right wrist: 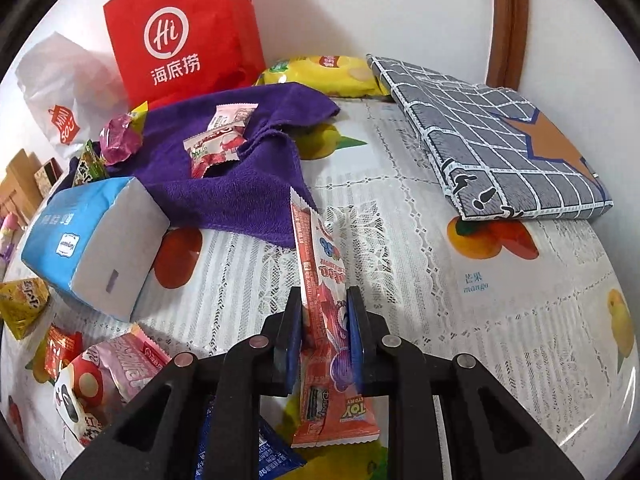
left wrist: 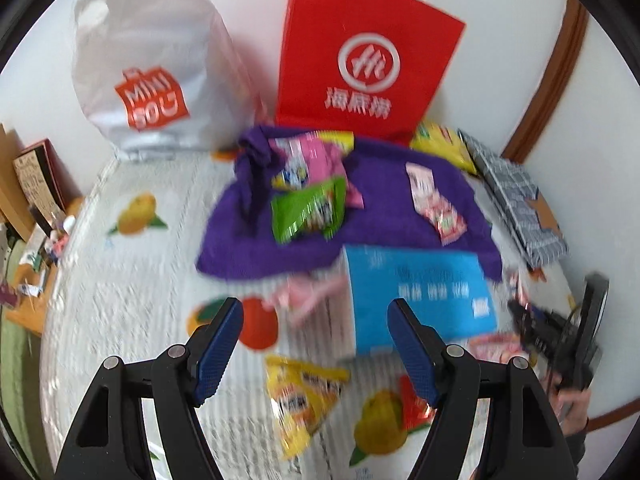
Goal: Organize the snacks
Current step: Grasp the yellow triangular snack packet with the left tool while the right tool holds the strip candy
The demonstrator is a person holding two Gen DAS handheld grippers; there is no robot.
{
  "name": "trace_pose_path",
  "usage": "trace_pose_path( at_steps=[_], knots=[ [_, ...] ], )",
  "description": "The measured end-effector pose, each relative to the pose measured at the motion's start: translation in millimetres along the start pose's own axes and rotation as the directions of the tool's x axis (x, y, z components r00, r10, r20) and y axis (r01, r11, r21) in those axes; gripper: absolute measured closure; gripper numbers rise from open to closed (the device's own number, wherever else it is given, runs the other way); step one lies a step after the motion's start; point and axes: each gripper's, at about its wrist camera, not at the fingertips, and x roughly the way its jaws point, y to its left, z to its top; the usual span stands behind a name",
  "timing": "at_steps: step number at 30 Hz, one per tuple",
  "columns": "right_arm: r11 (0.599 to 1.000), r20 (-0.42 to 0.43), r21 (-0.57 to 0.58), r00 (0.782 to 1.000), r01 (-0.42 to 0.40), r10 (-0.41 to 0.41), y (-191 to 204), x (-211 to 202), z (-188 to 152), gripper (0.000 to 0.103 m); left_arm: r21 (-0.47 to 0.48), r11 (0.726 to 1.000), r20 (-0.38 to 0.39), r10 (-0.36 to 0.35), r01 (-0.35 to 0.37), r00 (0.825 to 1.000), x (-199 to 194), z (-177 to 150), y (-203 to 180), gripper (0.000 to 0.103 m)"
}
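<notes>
My right gripper (right wrist: 324, 312) is shut on a long orange-red candy packet (right wrist: 320, 280), held upright above the tablecloth. A purple towel (right wrist: 240, 184) lies ahead with two pink-red snack packs (right wrist: 216, 148) on it. In the left wrist view the purple towel (left wrist: 380, 208) carries a green packet (left wrist: 308, 208), a pink packet (left wrist: 308, 156) and a pink-red pack (left wrist: 436, 200). My left gripper (left wrist: 316, 320) is open and empty above the table, over a yellow snack packet (left wrist: 300, 396). That view is blurred.
A blue tissue pack (right wrist: 84, 236) lies left of the towel. A red paper bag (right wrist: 184, 36) and a white Miniso bag (right wrist: 60, 92) stand at the wall. A grey checked box (right wrist: 500, 136) sits right. A yellow chip bag (right wrist: 324, 74) lies behind the towel. Loose snacks (right wrist: 100, 372) lie bottom left.
</notes>
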Motion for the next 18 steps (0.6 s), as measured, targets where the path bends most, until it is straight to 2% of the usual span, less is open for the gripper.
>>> trace_pose_path(
  at_steps=[4, 8, 14, 17, 18],
  knots=[
    [0.999, 0.005, 0.030, 1.000, -0.031, 0.030, -5, -2, -2, 0.083, 0.029, 0.999, -0.042, 0.036, -0.035, 0.998, 12, -24, -6, 0.030],
    [0.999, 0.007, 0.040, 1.000, -0.030, 0.030, -5, -4, -4, 0.083, 0.048, 0.999, -0.073, 0.017, -0.013, 0.997, 24, -45, -7, 0.030],
    [0.998, -0.006, 0.049, 1.000, -0.027, 0.027, -7, -13, -10, 0.084, 0.068, 0.997, -0.100, 0.042, -0.035, 0.994, 39, -65, -7, 0.031],
    [0.999, 0.003, 0.040, 1.000, -0.020, 0.020, -8, -21, -14, 0.084, 0.071, 0.997, -0.086, 0.050, -0.044, 0.995, 43, -70, -5, 0.035],
    [0.999, 0.002, 0.033, 1.000, -0.016, 0.016, -8, -22, -16, 0.084, 0.074, 0.996, -0.084, 0.055, -0.049, 0.995, 44, -71, -5, 0.042]
  ],
)
